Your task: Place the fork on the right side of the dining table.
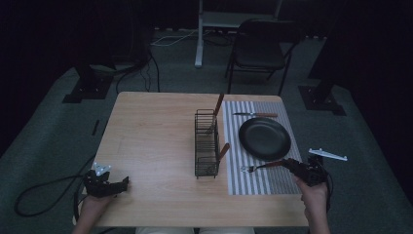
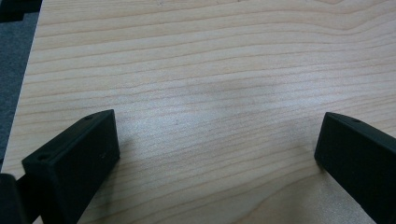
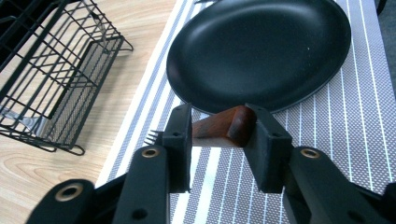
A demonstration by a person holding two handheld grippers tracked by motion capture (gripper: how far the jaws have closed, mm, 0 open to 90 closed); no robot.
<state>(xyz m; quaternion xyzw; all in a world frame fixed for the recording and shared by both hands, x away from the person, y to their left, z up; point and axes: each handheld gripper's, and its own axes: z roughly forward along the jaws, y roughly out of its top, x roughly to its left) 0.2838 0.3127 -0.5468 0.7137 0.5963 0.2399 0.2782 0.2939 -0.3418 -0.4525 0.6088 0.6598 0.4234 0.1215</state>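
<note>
**Fork in my right claw**

My right claw (image 3: 218,140) is clenched on the wooden handle of a fork (image 1: 258,166), its tines pointing toward the wire rack (image 1: 206,144), low over the striped mat (image 1: 272,183) just in front of the black plate (image 3: 261,51). My left claw (image 2: 217,154) rests spread wide on the bare counter (image 2: 210,70), grasping nothing.

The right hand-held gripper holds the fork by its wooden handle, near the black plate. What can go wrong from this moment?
The right hand-held gripper pinches only the handle end of the fork, so the fork may pivot or slip. Its tines lie close to the wire rack and could catch there. The handle sits beside the black plate and might knock its rim.
</note>
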